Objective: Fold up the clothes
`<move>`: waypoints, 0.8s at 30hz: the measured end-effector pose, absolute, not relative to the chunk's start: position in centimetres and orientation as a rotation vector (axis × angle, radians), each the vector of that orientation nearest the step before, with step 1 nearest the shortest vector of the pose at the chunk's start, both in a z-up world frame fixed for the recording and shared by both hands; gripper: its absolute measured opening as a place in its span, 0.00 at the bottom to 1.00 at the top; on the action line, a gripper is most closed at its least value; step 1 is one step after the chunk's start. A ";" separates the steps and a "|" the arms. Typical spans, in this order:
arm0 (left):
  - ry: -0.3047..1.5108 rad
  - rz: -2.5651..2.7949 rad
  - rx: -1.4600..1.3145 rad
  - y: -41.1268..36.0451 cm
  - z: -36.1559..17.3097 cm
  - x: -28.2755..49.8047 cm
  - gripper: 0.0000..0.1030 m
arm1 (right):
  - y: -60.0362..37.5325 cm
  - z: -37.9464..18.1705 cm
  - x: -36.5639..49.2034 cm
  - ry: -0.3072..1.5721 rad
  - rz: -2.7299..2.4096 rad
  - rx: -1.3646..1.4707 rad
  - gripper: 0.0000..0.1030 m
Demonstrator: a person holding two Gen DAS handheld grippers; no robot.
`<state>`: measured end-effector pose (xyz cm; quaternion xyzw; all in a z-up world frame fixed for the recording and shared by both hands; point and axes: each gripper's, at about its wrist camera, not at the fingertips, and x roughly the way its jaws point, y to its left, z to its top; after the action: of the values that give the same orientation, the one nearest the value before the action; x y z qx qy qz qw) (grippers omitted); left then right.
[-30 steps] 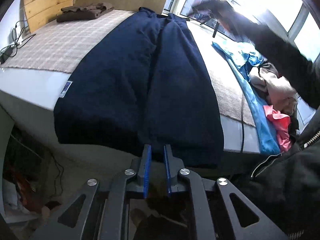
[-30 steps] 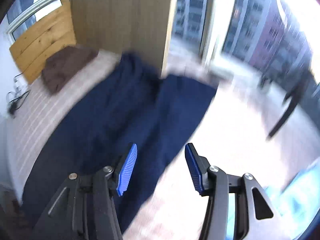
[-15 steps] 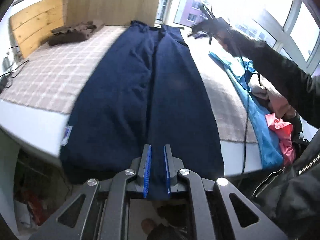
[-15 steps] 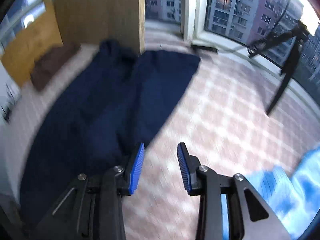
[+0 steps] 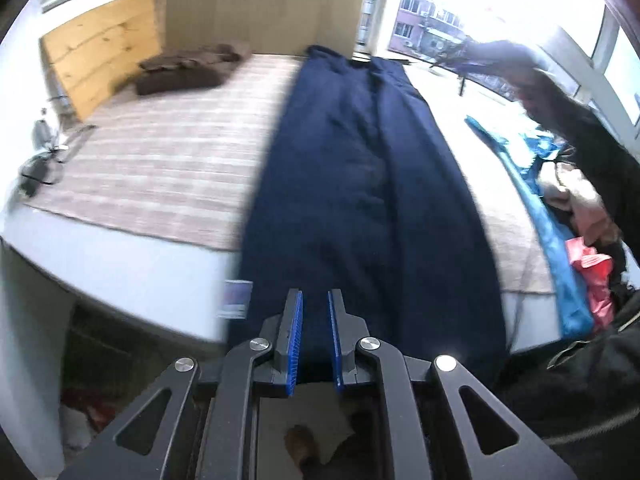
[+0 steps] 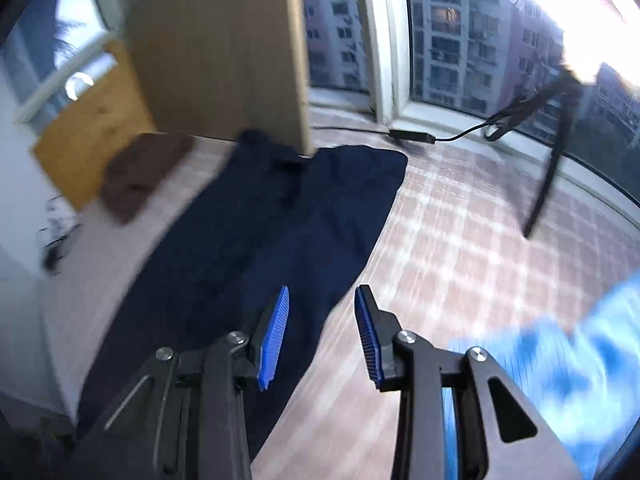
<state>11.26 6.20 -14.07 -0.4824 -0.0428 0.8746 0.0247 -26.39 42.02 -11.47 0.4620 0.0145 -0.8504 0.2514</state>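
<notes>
Navy trousers (image 5: 360, 180) lie lengthwise on the bed's checked cover (image 5: 160, 160), their near end reaching over the bed's front edge. My left gripper (image 5: 315, 296) is shut on that near end; navy cloth fills the narrow gap between its blue pads. In the right wrist view the trousers (image 6: 280, 232) spread to the left. My right gripper (image 6: 323, 292) hovers open over their right edge and the checked cover (image 6: 460, 240), with nothing between its pads. The person's dark sleeve (image 5: 592, 140) reaches across the right side.
Folded brown clothes (image 5: 184, 70) lie at the bed's far left by a wooden headboard (image 5: 100, 60). A blue garment (image 5: 560, 260) and pink cloth (image 5: 592, 272) are piled at the right. Cables (image 5: 40, 164) lie at the left edge. A tripod (image 6: 548, 168) stands by the window.
My left gripper has risen and the trousers' near end has come up with it. My right gripper's jaws have narrowed, and it has lifted above the trousers' far end.
</notes>
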 end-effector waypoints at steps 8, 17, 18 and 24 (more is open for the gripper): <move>-0.052 2.520 -1.521 0.7 -16.3 13.1 0.13 | 43.0 -15.7 -2.7 -0.198 -2.292 1.450 0.33; 0.048 2.291 -1.458 0.4 -19.5 13.4 0.30 | 37.8 -21.2 10.6 -0.278 -2.365 1.598 0.33; 0.033 2.271 -1.465 0.4 -20.1 13.2 0.30 | 37.4 -21.4 11.0 -0.265 -2.372 1.600 0.33; -0.045 2.241 -1.498 0.8 -22.4 12.4 0.30 | 36.2 -22.2 12.7 -0.349 -2.328 1.655 0.33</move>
<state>12.43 0.78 -22.45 -0.5419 -0.0163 0.8107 0.2212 12.72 36.18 -22.24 0.5701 -0.1204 -0.8020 0.1317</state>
